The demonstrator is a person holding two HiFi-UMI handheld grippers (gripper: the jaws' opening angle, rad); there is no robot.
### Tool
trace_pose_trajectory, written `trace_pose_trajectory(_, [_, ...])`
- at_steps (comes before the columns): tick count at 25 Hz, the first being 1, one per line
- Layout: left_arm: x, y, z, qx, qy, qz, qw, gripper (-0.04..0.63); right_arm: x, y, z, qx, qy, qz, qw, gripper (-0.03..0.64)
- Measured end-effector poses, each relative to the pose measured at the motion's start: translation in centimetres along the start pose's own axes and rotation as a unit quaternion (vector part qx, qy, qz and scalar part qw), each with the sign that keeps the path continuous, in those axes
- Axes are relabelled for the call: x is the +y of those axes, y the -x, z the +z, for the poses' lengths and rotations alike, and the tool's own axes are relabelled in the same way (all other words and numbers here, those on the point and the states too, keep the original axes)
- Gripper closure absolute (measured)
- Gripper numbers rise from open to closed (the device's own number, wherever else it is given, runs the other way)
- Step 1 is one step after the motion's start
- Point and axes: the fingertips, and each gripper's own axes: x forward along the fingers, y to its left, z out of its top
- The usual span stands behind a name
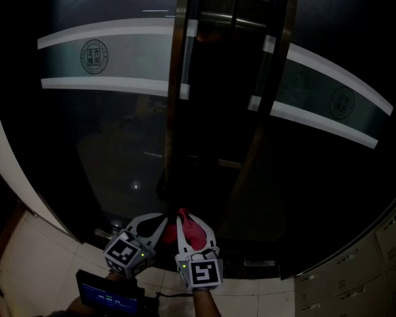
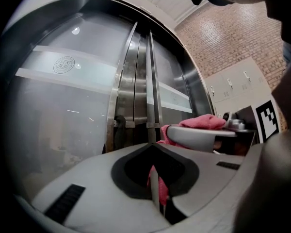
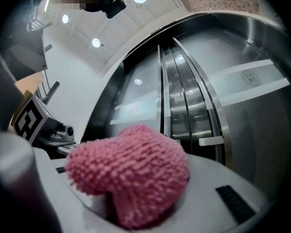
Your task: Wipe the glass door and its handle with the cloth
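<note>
Cloth (image 3: 131, 174): pink and nubbly, bunched into a fat wad. It's at the very bottom of my head view, low in front of the doors, and I can't tell if it touches the glass.
Right gripper (image 1: 189, 222): clamped on that wad. In the right gripper view the pink stuff fills nearly all the space between the jaws and bulges out over them.
Left gripper (image 2: 153, 154): jaws squeezed together, with a thin strip of pink showing in the seam between them, so it looks like it's pinching a bit of the same cloth. It's just left of the right gripper, the two nearly touching.
Glass door (image 1: 105, 144): dark and tall, bowed by my lens. A frosted band (image 1: 138, 55) runs across it with a round emblem (image 1: 93, 55) on it.
Second door (image 1: 330, 164): matching panel on the right, same sort of band.
Handle (image 1: 187, 58): upright metal bar on pale brackets by the middle seam, well above both grippers. A twin bar (image 1: 264, 71) is on the other panel.
Floor (image 1: 46, 269): pale tiles.
Lockers (image 1: 356, 279): grey, lower right corner.
Brick wall (image 2: 233, 38): only shows in the left gripper view, off to the right.
Small screen (image 1: 109, 296): dark device just below the left gripper – too dim to read.
</note>
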Motion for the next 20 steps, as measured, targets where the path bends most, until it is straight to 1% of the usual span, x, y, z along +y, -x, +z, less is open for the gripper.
trace_pose_trajectory(8, [-0.1, 0.9, 0.4, -0.004, 0.002, 0.005, 1.0000, 0.590, 0.1, 0.4, -0.1, -0.016, -0.001, -0.003, 1.000, 0.566])
trace_pose_trajectory(11, [-0.3, 1.1, 0.4, -0.003, 0.003, 0.002, 1.0000, 0.589, 0.7, 0.5, 0.6, -0.012, -0.005, 0.002, 1.000, 0.568])
trace_pose_trajectory(20, [-0.7, 1.0, 0.7, -0.003, 0.001, -0.003, 1.0000, 0.590, 0.2, 1.0, 0.8, -0.008, -0.002, -0.012, 1.000, 0.571])
